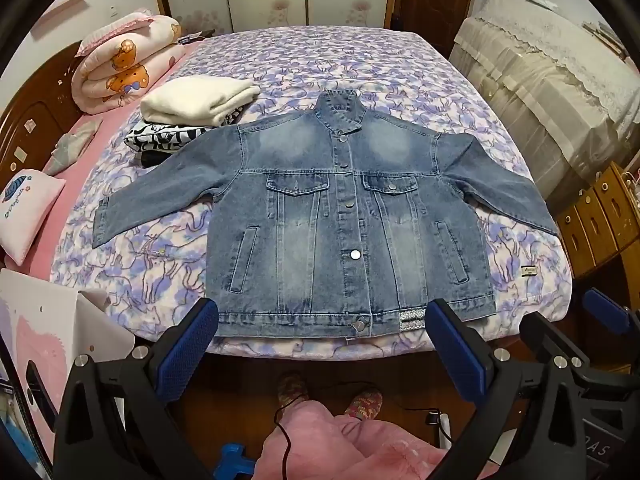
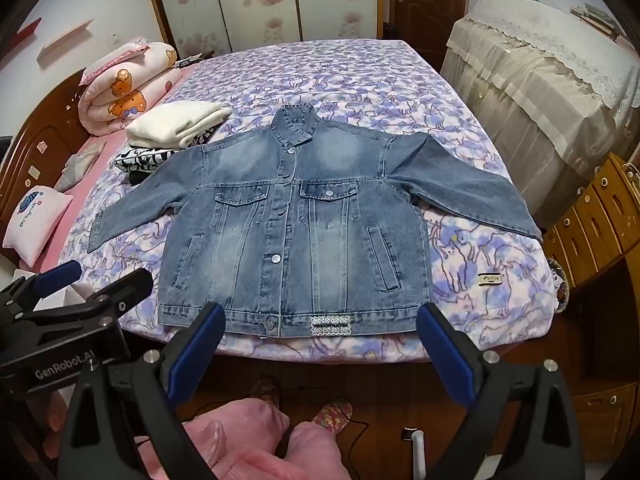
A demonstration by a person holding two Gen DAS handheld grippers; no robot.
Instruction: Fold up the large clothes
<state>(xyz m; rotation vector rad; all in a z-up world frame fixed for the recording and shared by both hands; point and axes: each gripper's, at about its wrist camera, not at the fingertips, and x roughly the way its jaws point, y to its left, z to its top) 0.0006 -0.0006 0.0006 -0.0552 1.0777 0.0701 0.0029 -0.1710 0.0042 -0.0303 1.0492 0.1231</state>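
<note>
The jacket (image 1: 344, 216) lies flat on the bed (image 1: 360, 64), front up and sleeves spread, ready for folding. Both hand-held grippers, left (image 1: 320, 344) and right (image 2: 320, 344), hover by its hem, jaws apart and empty.

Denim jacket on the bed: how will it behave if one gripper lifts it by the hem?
The denim jacket lies flat with spread sleeves, so they will likely droop and trail. Thick seams and the buttoned front suggest it is stiffish and heavy for cloth. The fleecy bed cover may drag on it.
</note>
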